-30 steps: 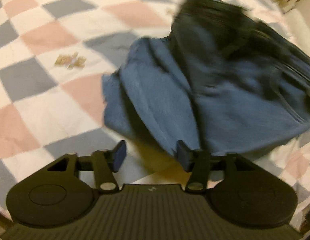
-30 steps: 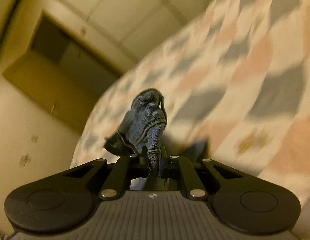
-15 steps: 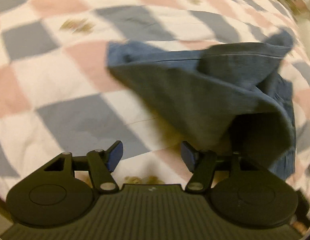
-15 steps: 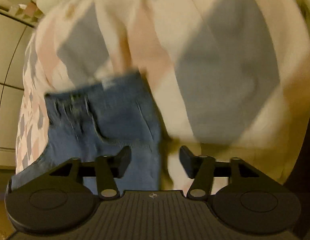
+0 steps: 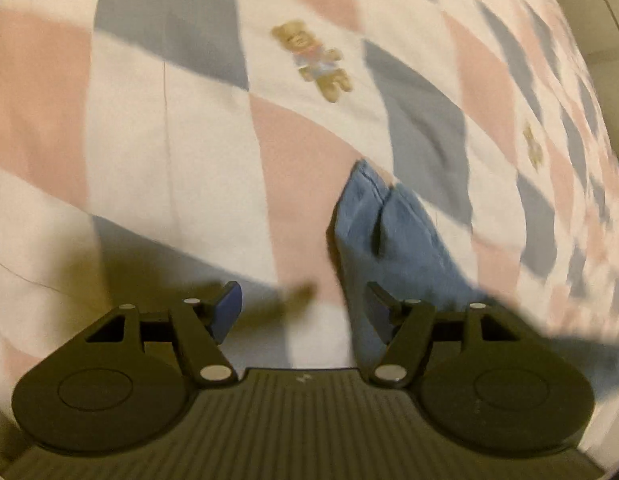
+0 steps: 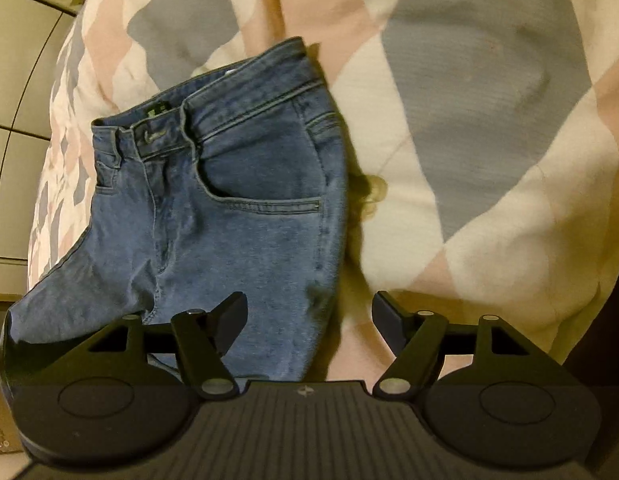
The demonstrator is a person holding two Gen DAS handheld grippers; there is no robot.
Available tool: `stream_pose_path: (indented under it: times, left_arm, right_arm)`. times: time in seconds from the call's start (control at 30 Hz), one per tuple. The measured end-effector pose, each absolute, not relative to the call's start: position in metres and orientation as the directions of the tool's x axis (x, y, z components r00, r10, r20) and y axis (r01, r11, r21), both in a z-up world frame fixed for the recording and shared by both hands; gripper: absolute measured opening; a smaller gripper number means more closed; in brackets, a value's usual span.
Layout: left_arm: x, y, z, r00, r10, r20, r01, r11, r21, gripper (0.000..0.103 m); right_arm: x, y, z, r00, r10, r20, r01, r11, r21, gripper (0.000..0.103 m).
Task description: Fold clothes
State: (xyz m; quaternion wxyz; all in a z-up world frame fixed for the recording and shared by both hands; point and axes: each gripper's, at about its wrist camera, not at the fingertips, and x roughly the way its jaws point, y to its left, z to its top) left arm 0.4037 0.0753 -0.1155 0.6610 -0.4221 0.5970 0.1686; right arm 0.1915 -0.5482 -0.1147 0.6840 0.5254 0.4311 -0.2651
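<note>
Jeans (image 6: 229, 200) flat on checked quilt (image 6: 489, 140) of bed, waistband end away from right tool (image 6: 307, 322), long axis running back under it. Right tool opening, nothing pinched, denim beneath left finger; right tool nearer waist. Left tool (image 5: 305, 312) opening, empty, leg end (image 5: 385, 232) ahead-right.

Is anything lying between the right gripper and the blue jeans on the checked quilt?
Nothing visible. The right gripper, jaws opening and empty, hangs directly over the blue denim jeans, which lie on the pink, grey and white checked quilt.
</note>
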Motion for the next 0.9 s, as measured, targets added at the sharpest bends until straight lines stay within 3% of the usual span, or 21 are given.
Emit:
stream_pose_path:
  times: [0.2, 0.3, 0.33, 0.37, 0.4, 0.5, 0.67, 0.73, 0.9]
  left_arm:
    - [0.419, 0.084, -0.156, 0.264, -0.367, -0.892, -0.841, 0.365, -0.399, 0.063]
    - [0.428, 0.078, -0.168, 0.242, -0.383, -0.891, -0.843, 0.372, -0.389, 0.056]
    - [0.43, 0.076, -0.17, 0.249, -0.386, -0.888, -0.838, 0.374, -0.398, 0.043]
    - [0.431, 0.074, -0.172, 0.256, -0.396, -0.882, -0.833, 0.372, -0.409, 0.022]
    - [0.432, 0.072, -0.176, 0.264, -0.427, -0.865, -0.828, 0.36, -0.43, 0.012]
    - [0.437, 0.063, -0.172, 0.273, -0.425, -0.863, -0.795, 0.406, -0.452, 0.005]
    - [0.431, 0.053, -0.1, 0.383, -0.308, -0.871, -0.587, 0.647, -0.487, 0.002]
    - [0.414, 0.064, -0.047, 0.495, -0.191, -0.848, -0.506, 0.73, -0.46, 0.002]
    - [0.326, 0.115, 0.087, 0.745, 0.096, -0.66, -0.395, 0.861, -0.321, 0.002]
  right_arm:
    - [0.192, -0.541, -0.115, 0.474, 0.067, -0.878, 0.828, 0.305, 0.47, 0.072]
    - [0.196, -0.54, -0.119, 0.469, 0.052, -0.881, 0.837, 0.29, 0.463, 0.072]
    - [0.198, -0.54, -0.121, 0.466, 0.045, -0.883, 0.841, 0.285, 0.459, 0.072]
    - [0.198, -0.541, -0.122, 0.466, 0.04, -0.884, 0.844, 0.281, 0.458, 0.072]
    - [0.199, -0.541, -0.123, 0.465, 0.034, -0.885, 0.846, 0.278, 0.456, 0.072]
    - [0.206, -0.543, -0.127, 0.465, 0.016, -0.885, 0.849, 0.275, 0.451, 0.072]
    - [0.217, -0.552, -0.127, 0.486, -0.015, -0.874, 0.839, 0.289, 0.462, 0.072]
    - [0.222, -0.56, -0.127, 0.492, -0.031, -0.87, 0.835, 0.298, 0.462, 0.072]
    - [0.227, -0.571, -0.124, 0.493, -0.015, -0.87, 0.825, 0.324, 0.462, 0.067]
